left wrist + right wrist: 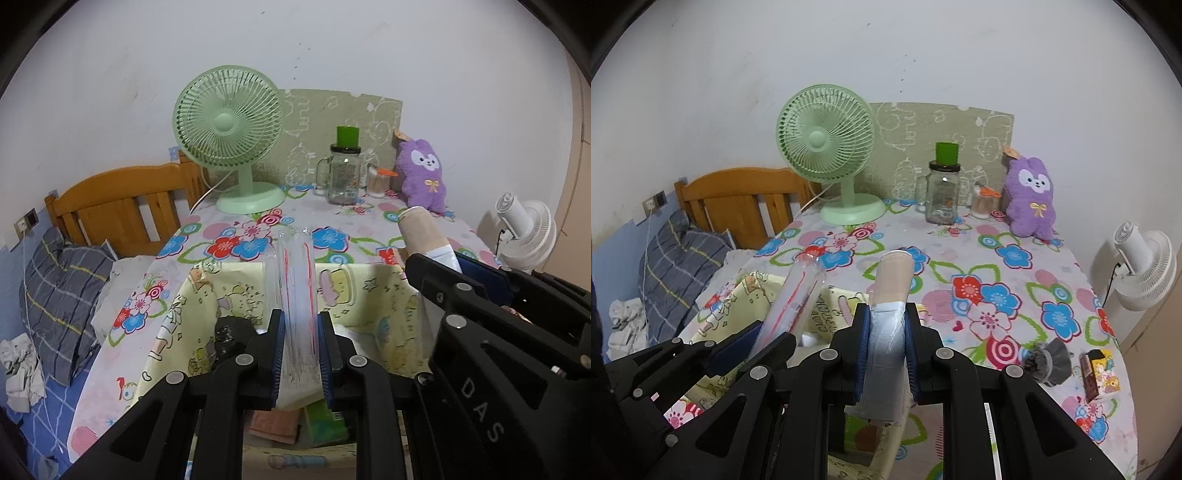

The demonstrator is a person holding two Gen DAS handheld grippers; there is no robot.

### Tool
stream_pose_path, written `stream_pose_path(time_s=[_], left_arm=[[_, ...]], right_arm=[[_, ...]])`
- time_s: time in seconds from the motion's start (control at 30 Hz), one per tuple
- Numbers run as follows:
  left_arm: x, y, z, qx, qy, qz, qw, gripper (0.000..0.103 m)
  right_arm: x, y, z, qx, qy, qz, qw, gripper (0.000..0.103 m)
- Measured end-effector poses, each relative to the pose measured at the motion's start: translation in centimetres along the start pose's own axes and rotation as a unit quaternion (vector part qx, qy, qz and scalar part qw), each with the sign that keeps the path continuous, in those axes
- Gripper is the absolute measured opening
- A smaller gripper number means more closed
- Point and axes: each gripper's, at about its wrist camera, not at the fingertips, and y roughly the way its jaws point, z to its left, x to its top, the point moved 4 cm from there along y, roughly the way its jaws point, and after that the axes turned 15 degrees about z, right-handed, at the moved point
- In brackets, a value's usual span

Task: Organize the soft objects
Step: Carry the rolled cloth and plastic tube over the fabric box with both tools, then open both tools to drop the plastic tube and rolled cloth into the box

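Over the flowered tablecloth (1015, 280), above the yellow cartoon-print fabric bin (369, 295), left gripper (301, 354) clenching a clear plastic-wrapped packet (295, 280), right gripper (886, 350) clenching a beige-and-white wrapped roll (892, 280), risking slipping on slick film and dropping outside.

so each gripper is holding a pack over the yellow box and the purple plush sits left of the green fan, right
Not quite. The purple plush sits right of the green fan, past the glass jar; the right wrist view shows it. The rest holds: left gripper and right gripper each hold a pack over the yellow box.
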Motion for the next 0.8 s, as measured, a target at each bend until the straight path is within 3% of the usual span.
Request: stream_pose_path(time_s=[0.47,0.6,0.8], left_arm=[[-0.5,2.0,2.5,0.012,-0.014,0.024,0.9996,0.019],[-0.7,2.3,3.0,0.024,-0.02,0.034,0.9989,0.036],[-1.2,2.7,3.0,0.023,-0.013,0.047,0.9985,0.042]], right_arm=[[0.3,2.0,2.5,0.008,-0.032,0.022,0.999,0.021],[0.2,2.7,3.1,0.015,-0.038,0.032,0.999,0.021],[-0.4,3.3,3.3,0.009,-0.037,0.052,0.998,0.021]])
